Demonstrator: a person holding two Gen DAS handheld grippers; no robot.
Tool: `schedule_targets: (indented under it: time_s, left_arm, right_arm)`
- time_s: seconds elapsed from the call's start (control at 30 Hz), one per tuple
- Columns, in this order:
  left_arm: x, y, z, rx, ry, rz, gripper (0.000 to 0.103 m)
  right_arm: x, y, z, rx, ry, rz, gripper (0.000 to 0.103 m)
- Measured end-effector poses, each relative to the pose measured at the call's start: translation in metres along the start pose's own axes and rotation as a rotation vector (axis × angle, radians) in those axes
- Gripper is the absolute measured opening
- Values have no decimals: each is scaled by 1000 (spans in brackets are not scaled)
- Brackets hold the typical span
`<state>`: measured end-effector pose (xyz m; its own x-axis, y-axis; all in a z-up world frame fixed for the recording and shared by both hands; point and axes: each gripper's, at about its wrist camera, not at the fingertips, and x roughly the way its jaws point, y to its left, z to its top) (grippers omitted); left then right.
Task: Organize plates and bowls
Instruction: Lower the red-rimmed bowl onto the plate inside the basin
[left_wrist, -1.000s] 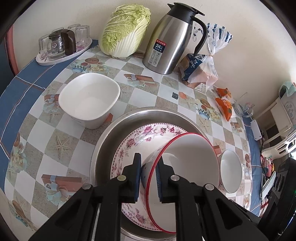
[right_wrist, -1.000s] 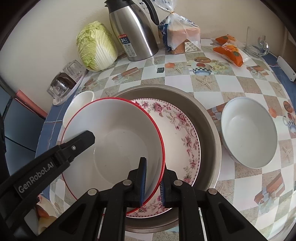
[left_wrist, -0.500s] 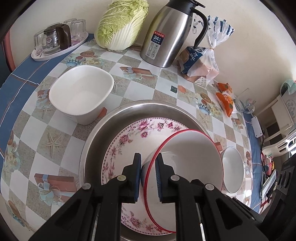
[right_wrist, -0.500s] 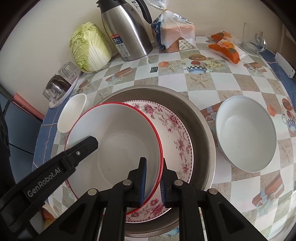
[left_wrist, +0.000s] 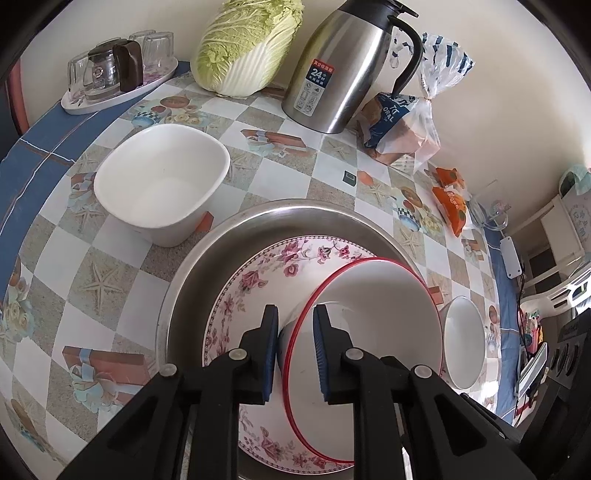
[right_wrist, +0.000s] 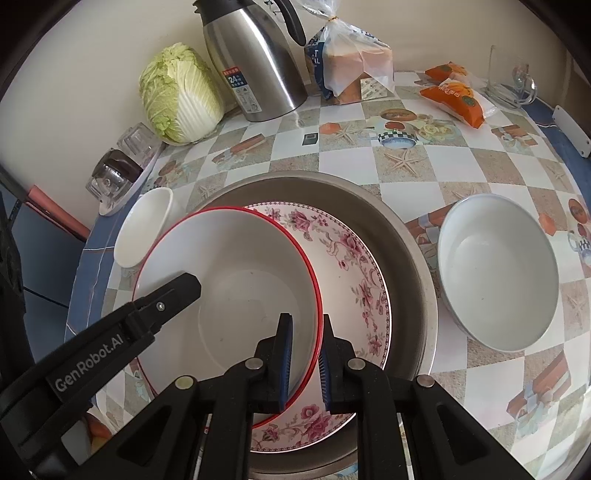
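Observation:
Both grippers are shut on the rim of a white red-rimmed bowl (left_wrist: 373, 310) (right_wrist: 229, 280). My left gripper (left_wrist: 295, 325) clamps its left edge; my right gripper (right_wrist: 306, 332) clamps its right edge. The left gripper's arm (right_wrist: 110, 339) shows in the right wrist view. The bowl hangs tilted over a floral plate (left_wrist: 258, 280) (right_wrist: 354, 266), which lies in a large steel basin (left_wrist: 207, 258) (right_wrist: 402, 236). A white squarish bowl (left_wrist: 162, 177) (right_wrist: 144, 225) stands left of the basin. A round white bowl (right_wrist: 498, 273) (left_wrist: 463, 343) stands right of it.
At the back stand a napa cabbage (left_wrist: 251, 40), a steel thermos jug (left_wrist: 347, 62), a bagged bread loaf (left_wrist: 402, 122), orange snack packets (right_wrist: 454, 96) and a tray of glasses (left_wrist: 118, 77). The checkered tablecloth (left_wrist: 74, 280) has blue borders at both sides.
Both grippers have risen and drawn back slightly with the red-rimmed bowl. More of the floral plate and basin shows beyond it.

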<state>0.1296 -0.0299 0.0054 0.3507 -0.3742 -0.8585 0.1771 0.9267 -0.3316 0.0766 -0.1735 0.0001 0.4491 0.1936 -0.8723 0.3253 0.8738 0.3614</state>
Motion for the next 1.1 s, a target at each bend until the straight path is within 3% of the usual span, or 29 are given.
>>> schedule_targets:
  time_s: [1.1]
  left_arm:
    - [8, 2, 2, -31, 18, -13, 23]
  right_arm:
    - [5, 2, 5, -5, -42, -28, 19]
